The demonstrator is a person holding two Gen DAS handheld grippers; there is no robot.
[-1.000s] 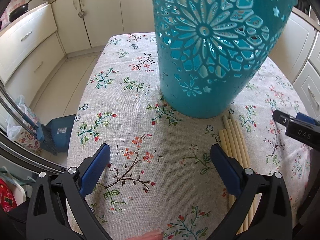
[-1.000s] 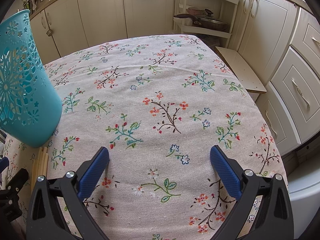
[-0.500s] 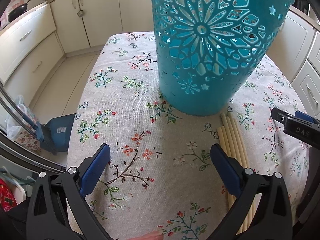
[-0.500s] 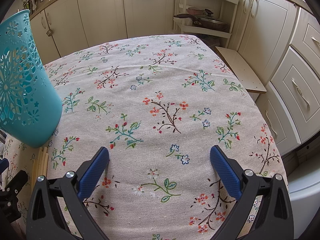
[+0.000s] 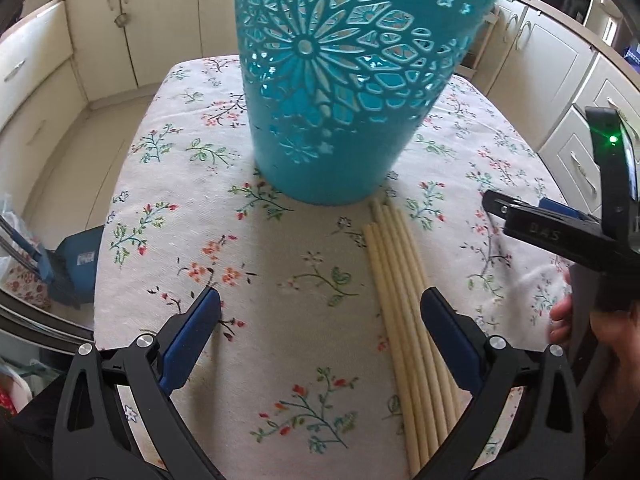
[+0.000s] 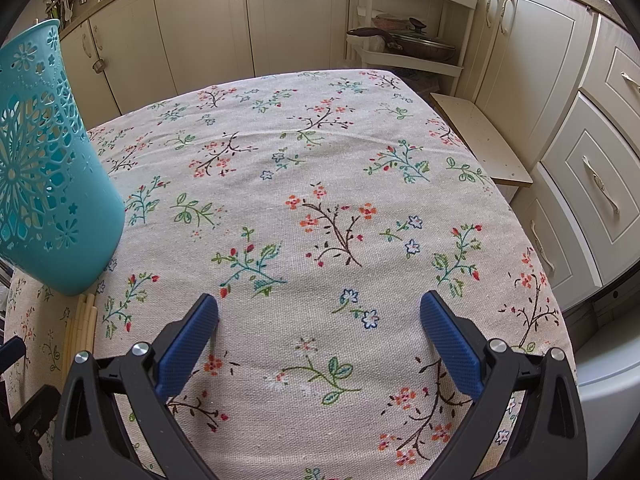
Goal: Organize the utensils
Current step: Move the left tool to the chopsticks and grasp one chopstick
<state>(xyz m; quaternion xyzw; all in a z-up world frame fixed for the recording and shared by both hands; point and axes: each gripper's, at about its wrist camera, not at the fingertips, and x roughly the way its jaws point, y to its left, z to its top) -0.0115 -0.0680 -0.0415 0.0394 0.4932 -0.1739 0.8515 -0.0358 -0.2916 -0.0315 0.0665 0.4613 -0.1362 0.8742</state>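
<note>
A tall teal cut-out holder [image 5: 344, 80] stands on the floral tablecloth [image 5: 280, 280], just ahead of my left gripper [image 5: 320, 304], which is open and empty. A bundle of several pale wooden chopsticks [image 5: 404, 296] lies flat on the cloth, one end touching the holder's base, running back beside my left gripper's right finger. My right gripper [image 6: 320, 312] is open and empty over the bare cloth. In the right wrist view the holder [image 6: 44, 184] stands at far left with the chopstick ends [image 6: 82, 320] below it.
The right gripper's body and the hand holding it [image 5: 572, 240] show at the right of the left wrist view. Cream kitchen cabinets [image 6: 540, 60] surround the table. A rack with a lidded pan [image 6: 408, 42] stands beyond the far edge. A blue box [image 5: 80, 256] is on the floor at left.
My left gripper has swung right and drawn back a little, so the chopsticks now lie nearer the middle of its view. The right gripper has barely moved.
</note>
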